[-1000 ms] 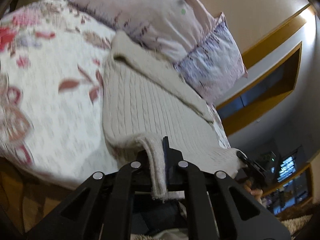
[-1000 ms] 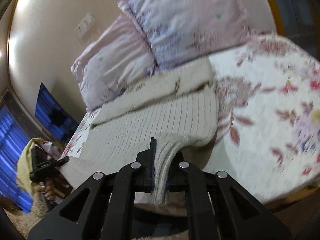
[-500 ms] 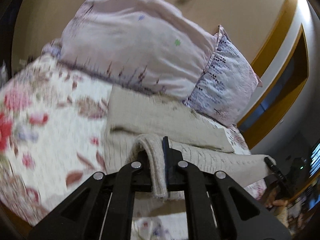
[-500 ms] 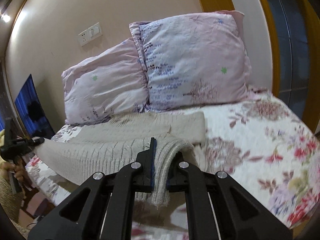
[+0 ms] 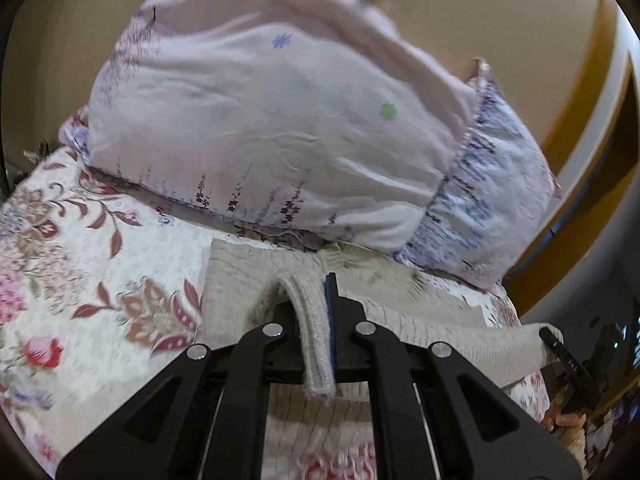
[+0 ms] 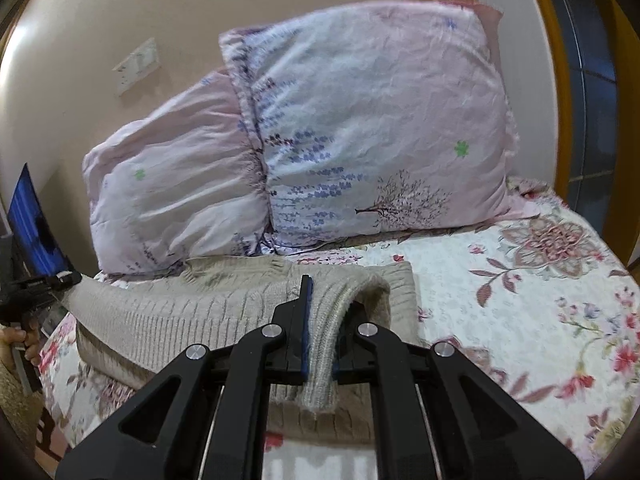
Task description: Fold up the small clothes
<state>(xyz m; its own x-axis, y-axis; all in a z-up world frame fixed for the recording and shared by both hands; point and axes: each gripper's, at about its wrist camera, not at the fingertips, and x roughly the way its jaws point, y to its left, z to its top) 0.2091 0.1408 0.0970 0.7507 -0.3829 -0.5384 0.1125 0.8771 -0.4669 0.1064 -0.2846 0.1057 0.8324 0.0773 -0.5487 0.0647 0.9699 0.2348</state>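
1. The left gripper [image 5: 320, 304] is pinching one ribbed edge of the beige knitted sweater [image 5: 440, 344]; its jaws are pressed together on the fabric, and a folded strip of knit is hanging down between the black linkage arms.
2. The right gripper [image 6: 322, 308] is likewise clamping the opposite corner of the same sweater [image 6: 180, 312], jaws closed tightly on the knit, with a thick strip draping down toward the camera.
3. Between the two grips, the lifted edge is stretching in a taut band; in the left wrist view it is running to the right gripper [image 5: 554, 340] at the frame's right margin, and in the right wrist view to the left gripper [image 6: 60, 280] at the left margin.
4. Compared with one second ago, both grippers are sitting farther across the bed: the held edge, then near the bed's near side with the whole garment spread ahead, is now lying over the sweater's far part, just short of the pillows.
5. The rest of the sweater is lying flat on the floral bedspread [image 5: 100, 280], [image 6: 520, 300], its far edge touching the base of the pillows.
6. Two pale pink printed pillows [image 5: 280, 120], [image 6: 380, 140] are leaning against the beige wall [image 6: 120, 8] and now filling much more of both views than before.
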